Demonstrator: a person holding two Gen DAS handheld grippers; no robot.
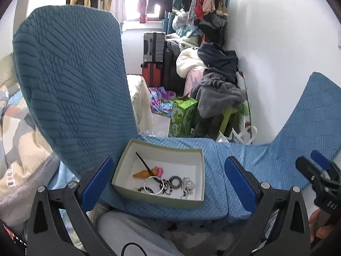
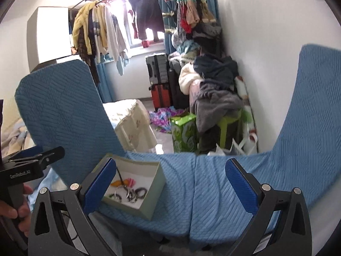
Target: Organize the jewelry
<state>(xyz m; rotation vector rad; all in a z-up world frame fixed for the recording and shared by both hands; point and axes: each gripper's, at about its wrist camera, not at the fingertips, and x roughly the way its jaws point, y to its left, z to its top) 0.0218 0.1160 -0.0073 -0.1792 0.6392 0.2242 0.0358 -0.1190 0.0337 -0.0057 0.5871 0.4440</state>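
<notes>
A shallow pale green box (image 1: 192, 159) with a white floor sits on blue quilted chair seats (image 1: 215, 196). In it lie a silver ring (image 1: 153, 185), black-and-white hair ties (image 1: 175, 181), a silver chain (image 1: 188, 186), an orange and pink clip (image 1: 149, 172) and a black stick (image 1: 145, 163). My left gripper (image 1: 169, 183) is open and empty, its fingers either side of the box, near side. My right gripper (image 2: 170, 183) is open and empty, right of the box (image 2: 156, 188); its left finger (image 2: 99, 184) overlaps the box's left edge. Each gripper's side shows in the other's view.
Two blue chair backs (image 1: 70, 93) (image 1: 309, 119) stand left and right. Behind the seats are a green carton (image 1: 183, 117), a green stool piled with clothes (image 1: 219, 93), suitcases (image 1: 153, 64) and a cloth-covered table (image 2: 132, 121). Bedding lies at the left (image 1: 17, 140).
</notes>
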